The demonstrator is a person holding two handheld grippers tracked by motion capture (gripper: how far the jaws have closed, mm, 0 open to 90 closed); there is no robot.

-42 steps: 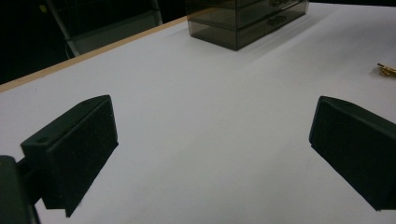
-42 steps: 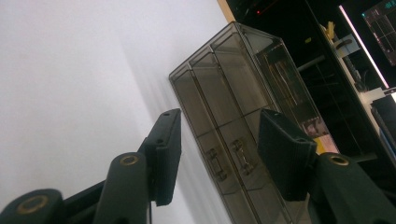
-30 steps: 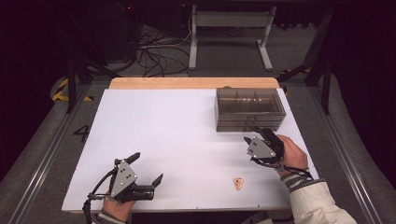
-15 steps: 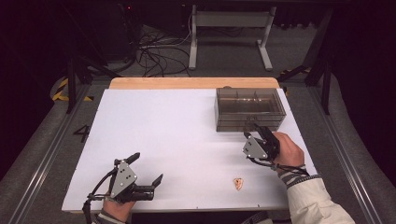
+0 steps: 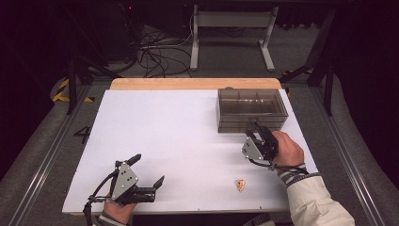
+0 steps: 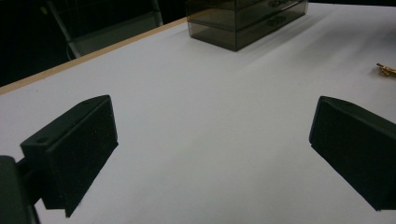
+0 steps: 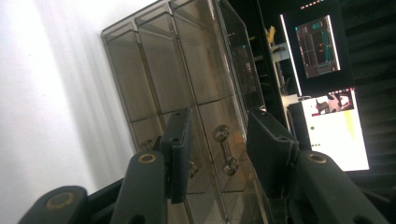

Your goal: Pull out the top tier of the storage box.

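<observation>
Smoky translucent plastic drawer box (image 5: 252,110) is sitting at the tabletop's (image 5: 179,136) far right; right gripper (image 7: 219,140), jaws apart, is straddling its metal drawer handle (image 7: 224,149). Centre, then close. Left gripper (image 5: 146,175) is resting, jaws wide.

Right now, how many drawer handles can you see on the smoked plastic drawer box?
2. One metal handle stands between the open jaws of the right gripper, and the other handle shows partly behind its left jaw. More may be hidden by the gripper.
</observation>
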